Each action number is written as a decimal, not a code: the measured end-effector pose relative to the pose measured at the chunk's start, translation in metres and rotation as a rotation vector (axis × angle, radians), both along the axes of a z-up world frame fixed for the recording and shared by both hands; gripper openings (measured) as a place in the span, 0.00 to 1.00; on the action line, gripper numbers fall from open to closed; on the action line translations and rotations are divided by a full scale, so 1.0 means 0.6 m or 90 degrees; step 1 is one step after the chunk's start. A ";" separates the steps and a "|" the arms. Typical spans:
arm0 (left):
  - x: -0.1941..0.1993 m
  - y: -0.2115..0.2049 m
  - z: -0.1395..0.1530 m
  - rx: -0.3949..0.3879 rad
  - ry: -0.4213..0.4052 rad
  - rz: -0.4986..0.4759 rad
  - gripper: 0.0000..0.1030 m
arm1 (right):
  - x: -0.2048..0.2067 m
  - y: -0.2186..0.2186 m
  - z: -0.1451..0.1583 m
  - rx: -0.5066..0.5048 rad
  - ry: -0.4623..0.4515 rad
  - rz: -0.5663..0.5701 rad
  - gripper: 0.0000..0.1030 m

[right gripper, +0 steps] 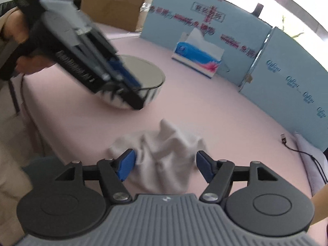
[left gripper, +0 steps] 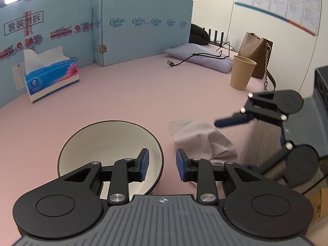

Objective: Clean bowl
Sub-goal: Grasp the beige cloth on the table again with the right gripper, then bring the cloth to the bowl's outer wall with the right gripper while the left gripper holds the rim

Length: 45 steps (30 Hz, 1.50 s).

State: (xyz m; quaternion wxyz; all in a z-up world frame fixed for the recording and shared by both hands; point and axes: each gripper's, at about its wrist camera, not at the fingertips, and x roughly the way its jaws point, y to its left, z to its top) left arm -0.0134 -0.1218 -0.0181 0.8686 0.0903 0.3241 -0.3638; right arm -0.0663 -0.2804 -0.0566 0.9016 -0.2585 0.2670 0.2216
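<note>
A white bowl [left gripper: 102,143] with a dark rim sits on the pink table; it also shows in the right wrist view [right gripper: 147,75]. My left gripper [left gripper: 162,164] is open and straddles the bowl's right rim, one finger inside, one outside. A crumpled grey-white cloth [left gripper: 203,139] lies to the right of the bowl; it also shows in the right wrist view [right gripper: 164,153]. My right gripper [right gripper: 164,168] is open with the cloth between its fingers, not clamped. It appears blurred in the left wrist view [left gripper: 235,121].
A blue tissue box [left gripper: 51,78] stands at the back left before a light-blue cardboard screen [left gripper: 143,30]. A paper cup [left gripper: 242,72], a brown bag [left gripper: 256,55], a folded cloth with a cable [left gripper: 201,57] sit at the back right.
</note>
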 end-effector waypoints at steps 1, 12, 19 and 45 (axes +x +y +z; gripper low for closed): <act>0.000 0.000 0.000 0.000 0.000 0.000 0.36 | 0.007 -0.002 -0.001 -0.003 -0.005 -0.005 0.67; 0.012 0.003 -0.002 -0.001 0.007 0.009 0.38 | 0.070 -0.028 0.003 0.092 0.063 -0.010 0.18; 0.021 -0.006 -0.007 0.001 0.017 0.014 0.38 | 0.070 -0.039 0.006 0.177 0.082 -0.047 0.10; -0.022 0.013 -0.004 0.044 0.008 -0.014 0.15 | 0.081 -0.058 -0.010 0.618 0.238 -0.082 0.10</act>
